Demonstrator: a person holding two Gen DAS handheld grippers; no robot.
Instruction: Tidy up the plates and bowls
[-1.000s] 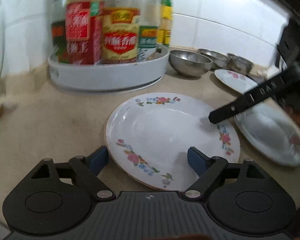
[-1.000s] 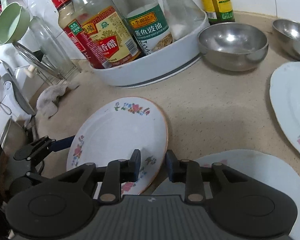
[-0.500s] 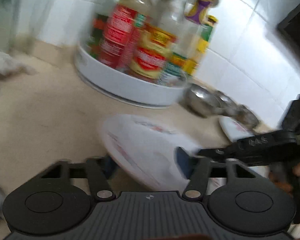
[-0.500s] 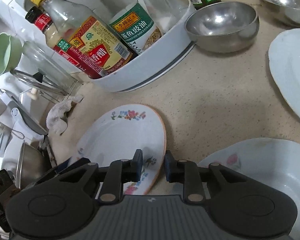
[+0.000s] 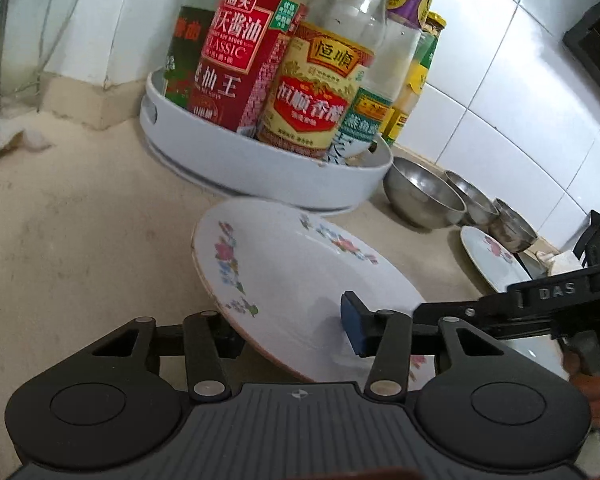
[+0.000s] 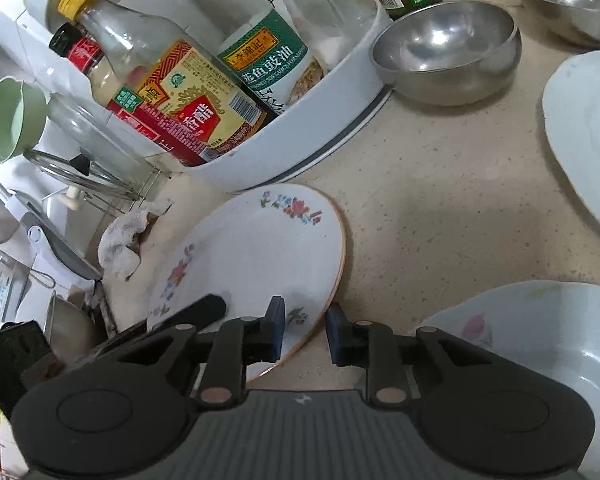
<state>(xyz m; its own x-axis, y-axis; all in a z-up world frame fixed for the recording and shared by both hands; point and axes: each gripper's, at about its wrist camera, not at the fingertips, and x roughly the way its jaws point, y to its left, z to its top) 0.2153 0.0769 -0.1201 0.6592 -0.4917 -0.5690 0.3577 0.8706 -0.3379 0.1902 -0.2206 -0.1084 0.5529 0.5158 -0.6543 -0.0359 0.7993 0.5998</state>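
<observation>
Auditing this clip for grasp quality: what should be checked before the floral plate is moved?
1. Floral plate rim sits between the left gripper fingers: ok.
2. Left fingers closed on it: not ok, they are wide apart.
3. Right gripper clamped on the rim: cannot tell.
4. Second plate bare for stacking: ok.
5. Gap between floral plate and turntable: cannot tell.
</observation>
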